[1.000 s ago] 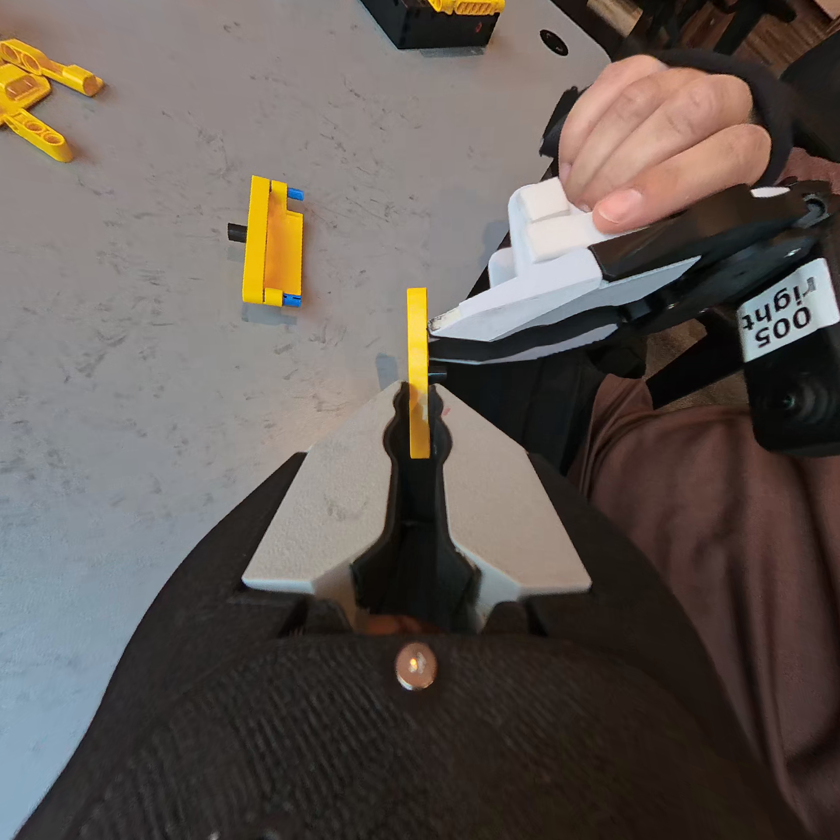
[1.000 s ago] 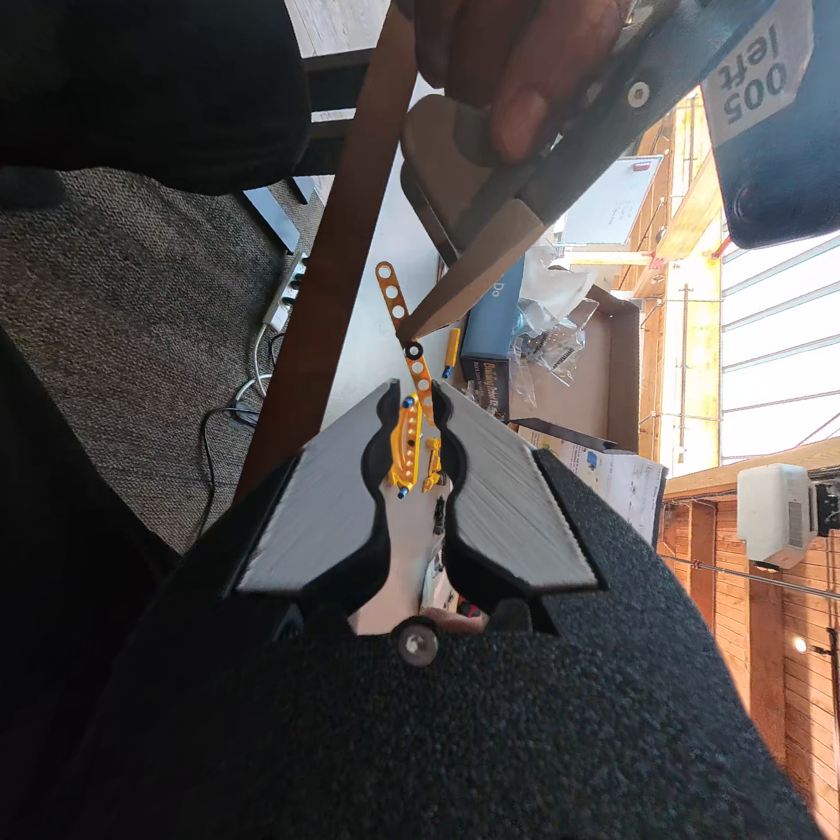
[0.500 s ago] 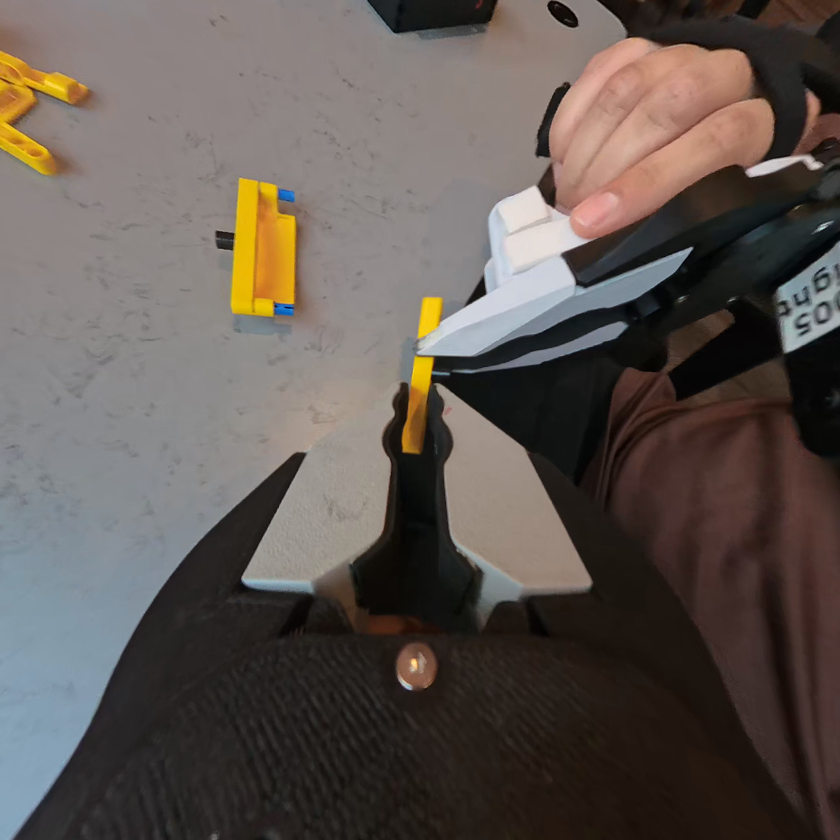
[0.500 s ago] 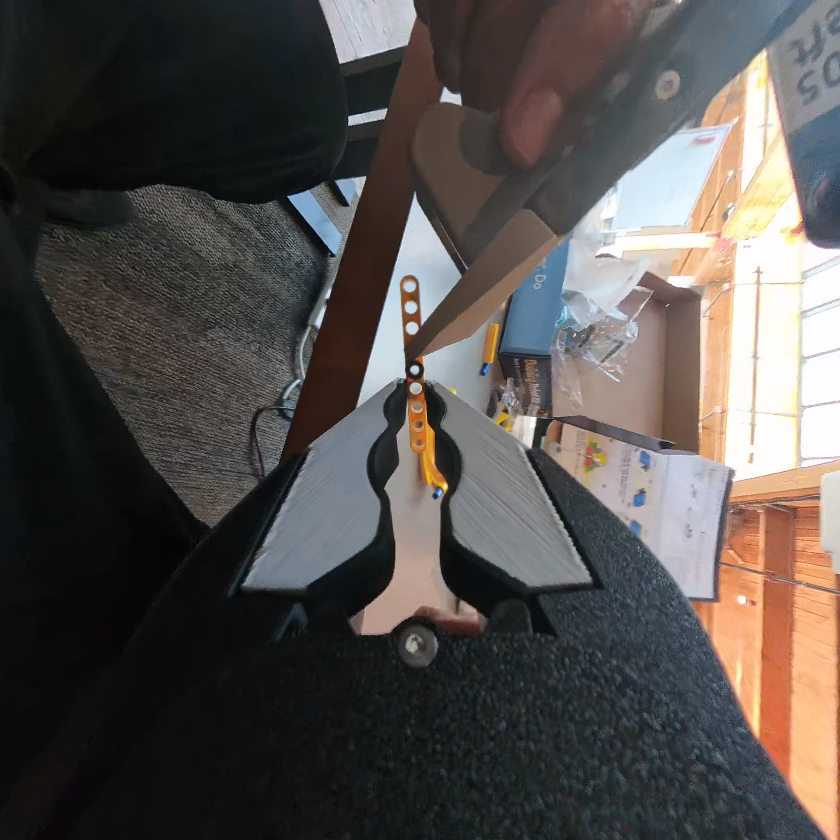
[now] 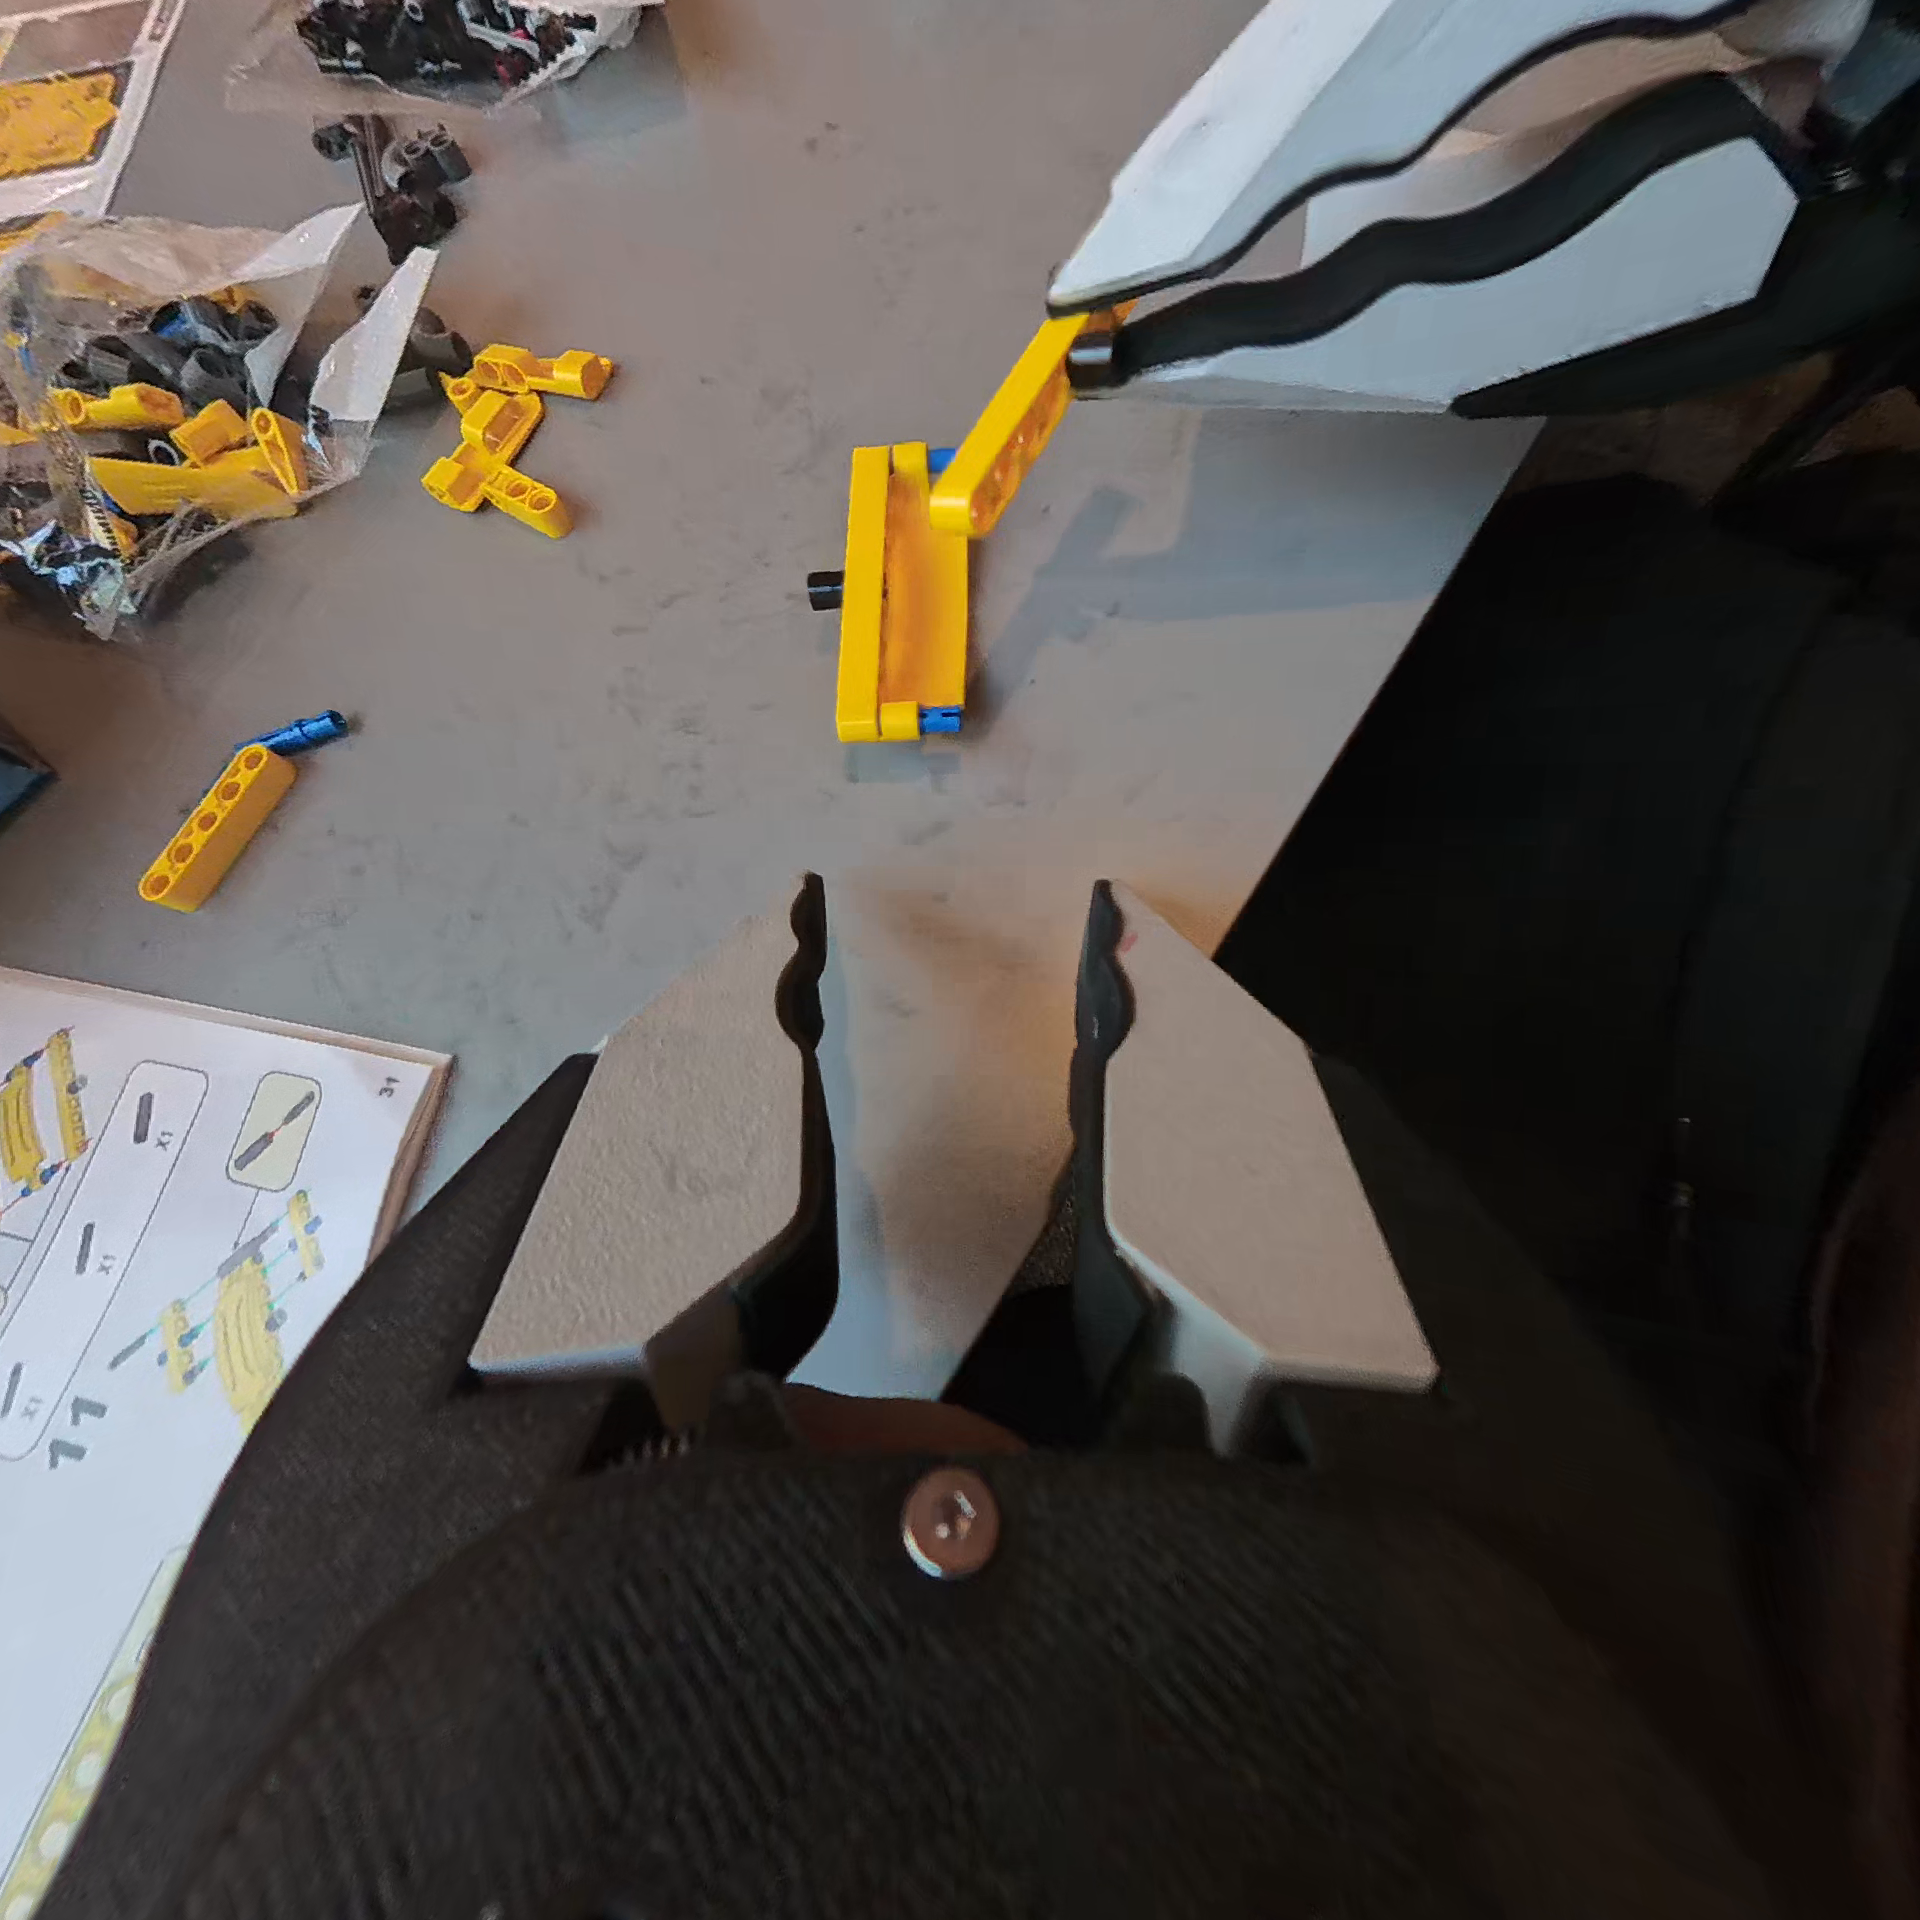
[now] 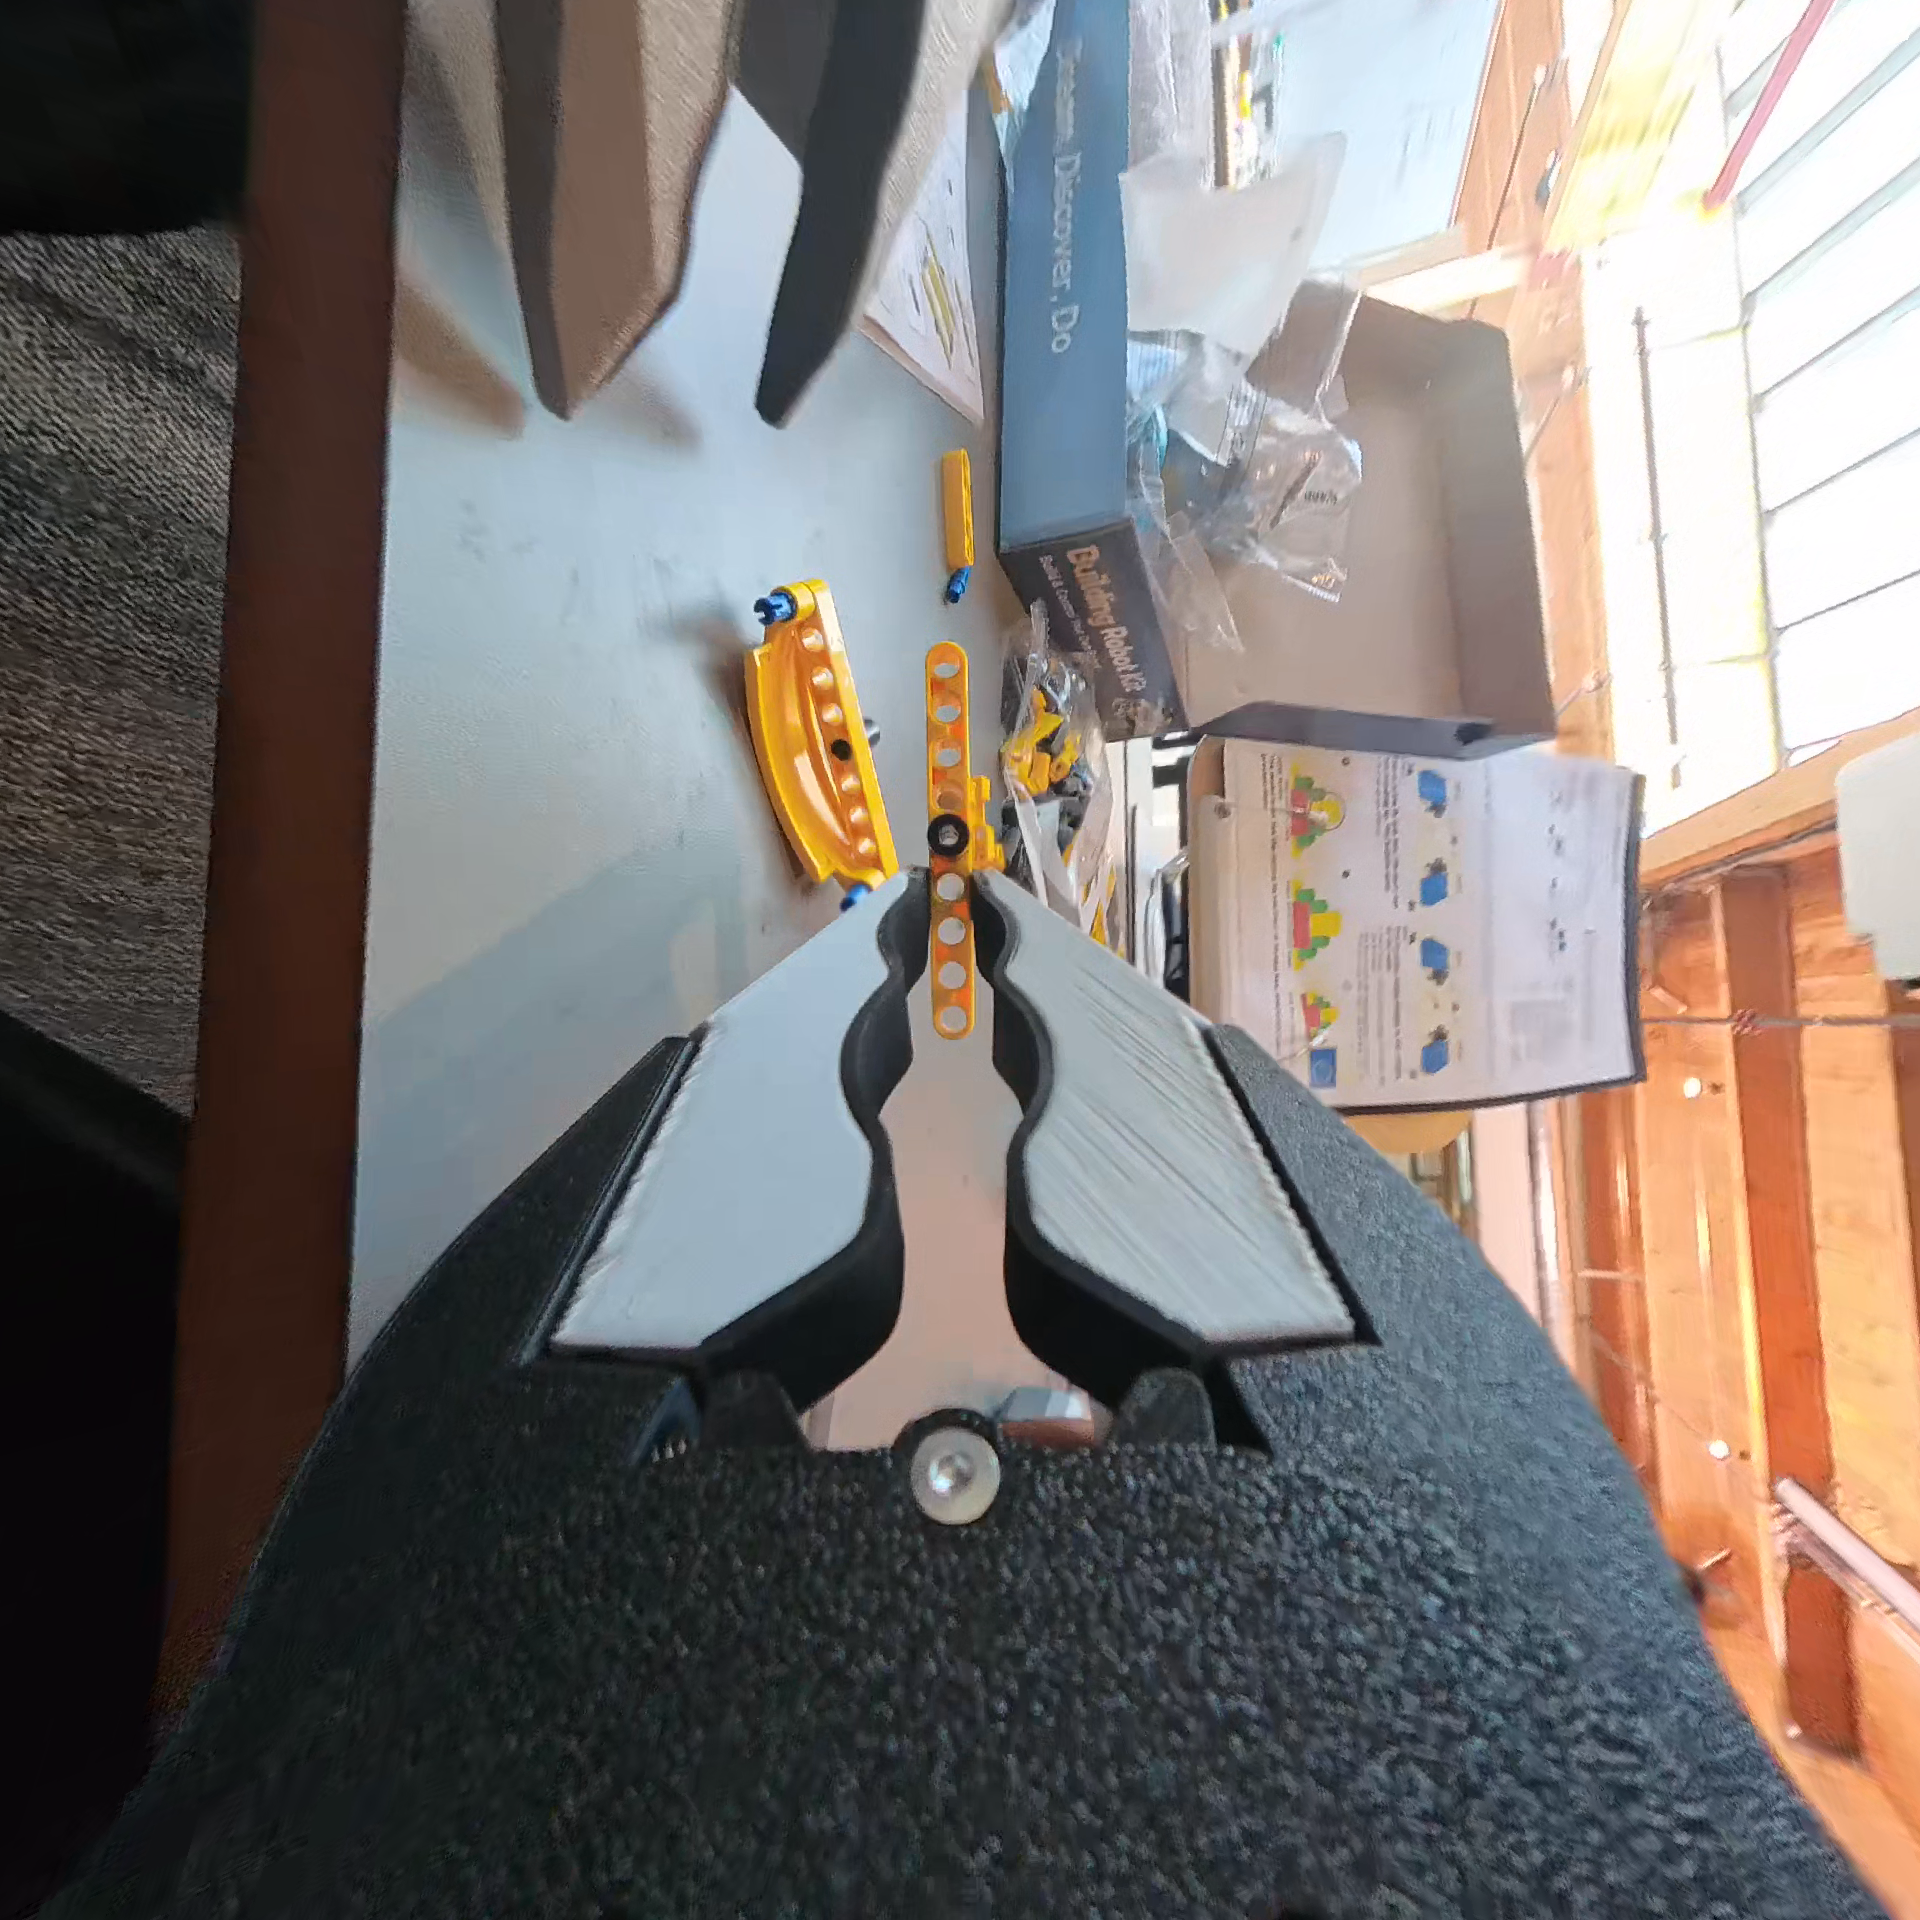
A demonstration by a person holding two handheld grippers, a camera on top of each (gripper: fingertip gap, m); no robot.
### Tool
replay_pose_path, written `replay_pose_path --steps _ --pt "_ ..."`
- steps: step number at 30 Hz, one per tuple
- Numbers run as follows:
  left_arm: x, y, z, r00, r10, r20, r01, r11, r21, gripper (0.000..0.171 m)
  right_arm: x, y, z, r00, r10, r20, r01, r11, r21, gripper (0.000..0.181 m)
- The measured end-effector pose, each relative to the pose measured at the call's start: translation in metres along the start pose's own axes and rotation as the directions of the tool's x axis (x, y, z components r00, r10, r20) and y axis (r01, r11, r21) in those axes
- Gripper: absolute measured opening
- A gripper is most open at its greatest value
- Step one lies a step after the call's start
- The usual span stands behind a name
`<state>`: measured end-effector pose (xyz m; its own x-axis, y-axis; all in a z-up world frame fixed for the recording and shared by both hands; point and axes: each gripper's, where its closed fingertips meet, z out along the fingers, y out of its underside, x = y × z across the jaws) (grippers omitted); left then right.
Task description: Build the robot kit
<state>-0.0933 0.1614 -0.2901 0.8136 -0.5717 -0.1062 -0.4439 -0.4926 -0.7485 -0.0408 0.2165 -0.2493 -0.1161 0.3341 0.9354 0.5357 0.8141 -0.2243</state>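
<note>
Left wrist view: left gripper (image 5: 951, 904) released, jaws spread wide with nothing between them, hovering over the grey table (image 5: 644, 665) near its edge. Ahead of it lies a yellow curved assembly (image 5: 902, 603) with blue pins and a black peg on its left side. The right gripper (image 5: 1081, 332) comes in from the upper right, clenched on a yellow holed beam (image 5: 1003, 442) whose free end sits over the assembly's top end (contact cannot be told). Further left: a loose yellow beam (image 5: 213, 826) beside a blue pin (image 5: 301, 730), a cluster of small yellow parts (image 5: 509, 436), an opened plastic bag of pieces (image 5: 145, 436), and an instruction booklet (image 5: 156, 1226) at lower left.

Right wrist view: right gripper (image 6: 951, 883) grasping the yellow holed beam (image 6: 948, 727) edge-on between its tips; a black pin (image 6: 947, 833) sits in one hole just past the tips. The assembly (image 6: 821, 738) lies just left of the beam on the table. Left gripper's fingers (image 6: 582, 208) show at top, blurred. A blue box (image 6: 1070, 343), an open cardboard box (image 6: 1455, 520) and a printed sheet (image 6: 1423, 914) lie beyond.
</note>
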Motion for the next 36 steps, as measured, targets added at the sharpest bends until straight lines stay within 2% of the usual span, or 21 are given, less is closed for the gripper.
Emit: replay_pose_path --steps 3,7,9,13,18,20,22,24,29,32,36 --pt "-0.008 -0.006 0.005 1.0 -0.008 -0.013 0.008 1.0 0.004 0.047 -0.008 -0.006 0.005 0.998 -0.061 0.016 0.06 0.997 0.039 0.007" --pt "-0.02 -0.011 0.012 0.996 0.074 -0.054 -0.075 0.997 -0.01 0.04 -0.014 0.0 0.007 0.996 -0.085 0.034 0.084 0.996 0.028 0.008" --pt "-0.021 -0.013 0.016 0.988 0.11 -0.11 -0.112 0.994 -0.014 0.037 -0.013 -0.001 0.006 0.996 -0.084 0.028 0.083 0.995 0.046 0.007" --pt "-0.007 -0.019 0.021 0.953 0.092 -0.289 -0.103 0.994 -0.023 0.044 -0.012 0.002 0.011 0.983 -0.185 -0.006 0.185 0.981 0.06 0.007" --pt "-0.006 -0.019 0.026 0.954 0.052 -0.296 -0.059 0.998 -0.015 0.039 -0.02 0.006 0.014 0.95 -0.311 -0.016 0.311 0.948 0.063 0.007" --pt "-0.008 -0.019 0.025 0.957 0.085 -0.278 -0.089 0.996 -0.003 0.038 -0.02 0.002 0.012 0.947 -0.321 -0.028 0.322 0.943 0.08 0.007" --pt "-0.013 -0.018 0.026 0.962 0.127 -0.242 -0.131 0.991 0.0 0.03 -0.021 -0.002 0.01 0.945 -0.325 -0.037 0.327 0.939 0.102 0.007" --pt "-0.013 -0.016 0.026 0.956 0.147 -0.255 -0.153 0.988 -0.001 0.026 -0.021 -0.004 0.01 0.937 -0.346 -0.055 0.35 0.93 0.113 0.007" --pt "-0.016 -0.015 0.025 0.941 0.218 -0.26 -0.22 0.975 0.024 0.03 -0.021 -0.007 0.012 0.927 -0.366 -0.084 0.375 0.916 0.144 0.007" --pt "-0.012 -0.014 0.024 0.927 0.198 -0.319 -0.203 0.979 0.018 0.039 -0.019 -0.008 0.015 0.924 -0.37 -0.099 0.382 0.911 0.154 0.007" --pt "-0.012 -0.015 0.027 0.918 0.194 -0.345 -0.201 0.979 0.016 0.039 -0.024 -0.008 0.018 0.924 -0.38 -0.049 0.383 0.908 0.17 0.008"
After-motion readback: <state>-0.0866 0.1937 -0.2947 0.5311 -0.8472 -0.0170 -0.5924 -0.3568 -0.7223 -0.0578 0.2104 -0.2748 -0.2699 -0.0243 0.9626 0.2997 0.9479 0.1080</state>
